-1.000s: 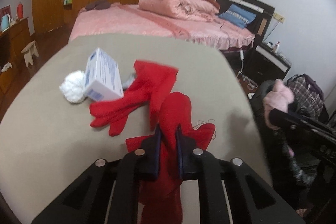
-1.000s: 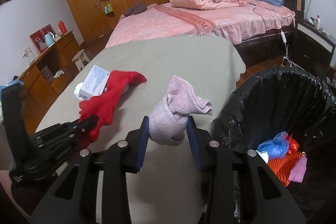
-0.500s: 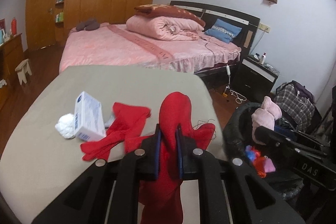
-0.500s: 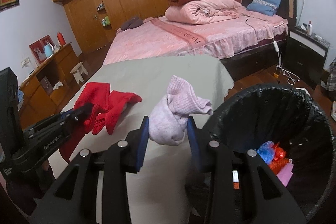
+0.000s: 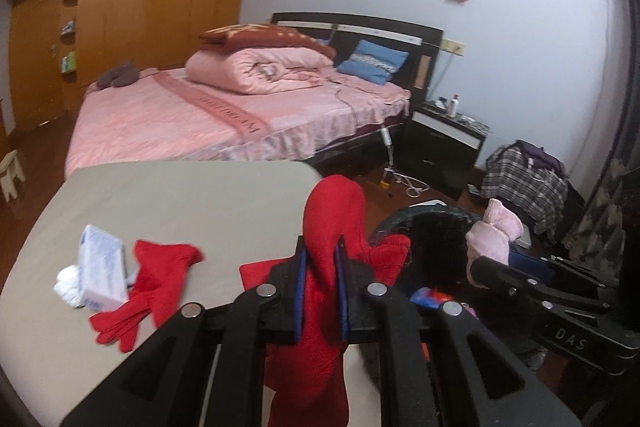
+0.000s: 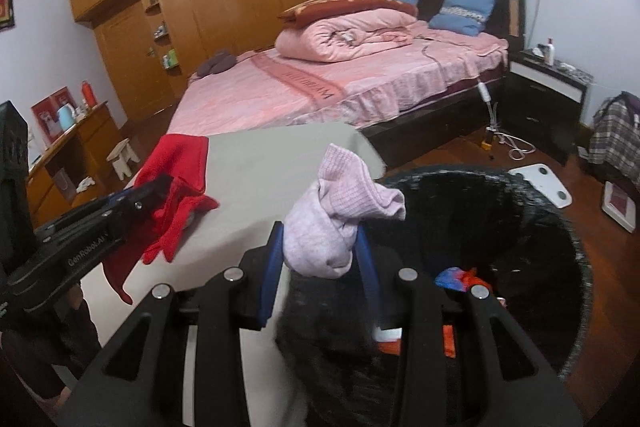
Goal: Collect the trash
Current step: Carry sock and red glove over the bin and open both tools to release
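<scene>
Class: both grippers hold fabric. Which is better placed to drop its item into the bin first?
Right. The right gripper, shut on the pale pink knitted sock, sits beside the black-lined bin; the left gripper's red glove is farther from it.

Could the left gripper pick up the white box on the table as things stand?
Probably not: the left gripper is shut on a red glove, so its jaws are occupied. The white box itself lies uncovered beside a second red glove.

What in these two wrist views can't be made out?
- Bin contents: right wrist view, mostly hidden by the right gripper and its pink sock.
- Red glove's lower end: left wrist view, cut off by the bottom edge.
- White box print: too small.
</scene>
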The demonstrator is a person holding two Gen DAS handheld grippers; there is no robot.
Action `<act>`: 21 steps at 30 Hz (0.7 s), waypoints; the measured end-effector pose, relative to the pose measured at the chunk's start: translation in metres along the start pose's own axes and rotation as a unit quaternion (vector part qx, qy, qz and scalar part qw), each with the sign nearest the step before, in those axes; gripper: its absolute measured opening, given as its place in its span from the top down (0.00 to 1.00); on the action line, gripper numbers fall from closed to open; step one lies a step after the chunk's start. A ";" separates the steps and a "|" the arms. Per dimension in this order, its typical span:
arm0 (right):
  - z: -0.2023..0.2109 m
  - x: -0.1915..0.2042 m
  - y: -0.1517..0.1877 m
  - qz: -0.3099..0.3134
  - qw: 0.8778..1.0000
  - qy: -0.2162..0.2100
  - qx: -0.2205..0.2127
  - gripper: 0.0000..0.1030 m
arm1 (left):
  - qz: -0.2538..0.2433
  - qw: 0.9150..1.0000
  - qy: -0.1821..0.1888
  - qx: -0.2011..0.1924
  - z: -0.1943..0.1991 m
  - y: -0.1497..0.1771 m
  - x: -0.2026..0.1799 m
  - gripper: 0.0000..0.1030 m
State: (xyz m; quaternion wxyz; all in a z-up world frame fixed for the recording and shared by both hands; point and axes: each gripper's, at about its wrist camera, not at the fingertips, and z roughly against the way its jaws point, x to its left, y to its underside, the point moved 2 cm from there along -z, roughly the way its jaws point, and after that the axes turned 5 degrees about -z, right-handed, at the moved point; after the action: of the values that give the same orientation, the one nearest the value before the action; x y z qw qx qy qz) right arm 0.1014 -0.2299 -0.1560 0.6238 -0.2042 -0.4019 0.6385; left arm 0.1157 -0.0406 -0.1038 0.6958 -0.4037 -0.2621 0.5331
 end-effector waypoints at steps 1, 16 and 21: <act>0.002 -0.005 0.000 -0.001 1.000 0.005 -0.001 0.66 | -0.003 1.000 0.004 -0.001 -0.002 -0.002 -0.005 0.88; 0.031 -0.082 0.002 -0.027 0.996 0.078 -0.016 0.66 | -0.049 0.995 0.089 0.002 -0.034 -0.020 -0.091 0.88; 0.033 -0.101 0.005 -0.035 0.995 0.094 -0.014 0.64 | -0.059 0.992 0.111 0.011 -0.048 -0.021 -0.112 0.87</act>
State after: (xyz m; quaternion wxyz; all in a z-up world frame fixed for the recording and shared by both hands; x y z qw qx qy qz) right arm 0.0871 -0.3347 -0.1641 0.6778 -0.2577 -0.3571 0.5888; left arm 0.1321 -0.1636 -0.1051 0.7555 -0.4361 -0.2006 0.4459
